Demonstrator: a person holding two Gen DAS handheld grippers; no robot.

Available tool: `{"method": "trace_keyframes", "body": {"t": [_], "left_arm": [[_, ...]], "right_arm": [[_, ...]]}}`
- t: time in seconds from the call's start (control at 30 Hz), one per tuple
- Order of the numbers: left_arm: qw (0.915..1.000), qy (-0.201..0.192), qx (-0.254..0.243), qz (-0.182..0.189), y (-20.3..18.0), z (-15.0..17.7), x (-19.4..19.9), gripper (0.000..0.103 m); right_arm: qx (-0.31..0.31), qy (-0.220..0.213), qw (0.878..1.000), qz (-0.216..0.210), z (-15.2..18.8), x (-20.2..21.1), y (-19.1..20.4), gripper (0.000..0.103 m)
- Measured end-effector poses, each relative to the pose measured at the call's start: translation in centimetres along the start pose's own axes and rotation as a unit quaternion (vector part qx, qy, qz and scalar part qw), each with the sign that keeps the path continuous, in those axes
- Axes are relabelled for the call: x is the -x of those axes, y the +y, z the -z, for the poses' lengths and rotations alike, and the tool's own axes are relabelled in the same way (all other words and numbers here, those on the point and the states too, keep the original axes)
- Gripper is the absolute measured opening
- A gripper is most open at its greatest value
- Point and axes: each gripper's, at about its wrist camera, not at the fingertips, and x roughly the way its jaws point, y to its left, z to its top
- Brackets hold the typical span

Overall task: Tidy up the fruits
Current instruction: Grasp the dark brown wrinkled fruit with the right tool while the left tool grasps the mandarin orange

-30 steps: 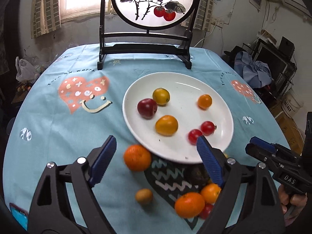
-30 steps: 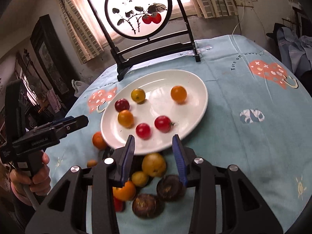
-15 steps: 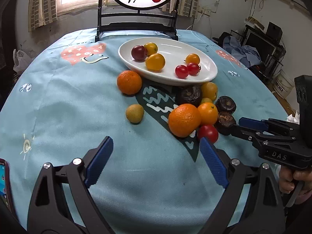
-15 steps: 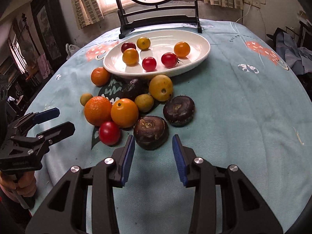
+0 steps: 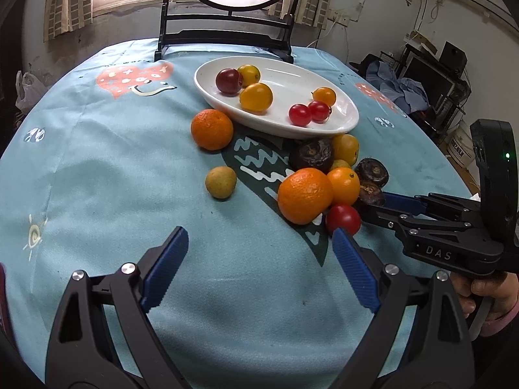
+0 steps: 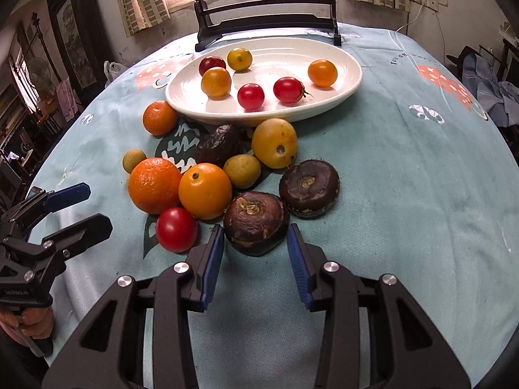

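A white oval plate (image 5: pixel 340 123) (image 6: pixel 350 81) holds several small tomatoes and yellow fruits. In front of it on the blue cloth lies a heap: a big orange (image 5: pixel 305 194) (image 6: pixel 154 184), a smaller orange fruit (image 6: pixel 205 190), a red tomato (image 5: pixel 343 219) (image 6: pixel 176 229), and dark water chestnuts (image 6: pixel 255 222) (image 6: pixel 308 187). My right gripper (image 6: pixel 255 238) is open, its tips on either side of the nearest dark chestnut. My left gripper (image 5: pixel 259 243) is open and empty above bare cloth, just short of the heap.
A lone orange (image 5: pixel 211 128) and a small tan fruit (image 5: pixel 221 182) lie left of the heap. A black-framed round painted screen (image 5: pixel 227 35) stands behind the plate. The round table's edge drops off at the right, with clutter beyond.
Both grippers have pulled back from the plate and dropped lower. The right gripper then moved forward, so its tips now flank the nearest dark chestnut. Both stayed open.
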Motion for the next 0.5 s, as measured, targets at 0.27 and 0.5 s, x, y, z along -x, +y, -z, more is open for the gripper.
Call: {"method": "trace_keyframes", "body": {"t": [0.27,0.5], "left_arm": [[1.0000,0.002,0.001,0.001,0.1,0.0,0.0,0.092],[1.0000,0.008,0.003,0.001,0.2,0.0,-0.2,0.092]], "right_arm": [[0.016,0.006,1.000,0.017,-1.0,-1.0,0.5,0.043],[-0.003,-0.001,1.000,0.001,-1.0,-0.8,-0.3,0.042]]}}
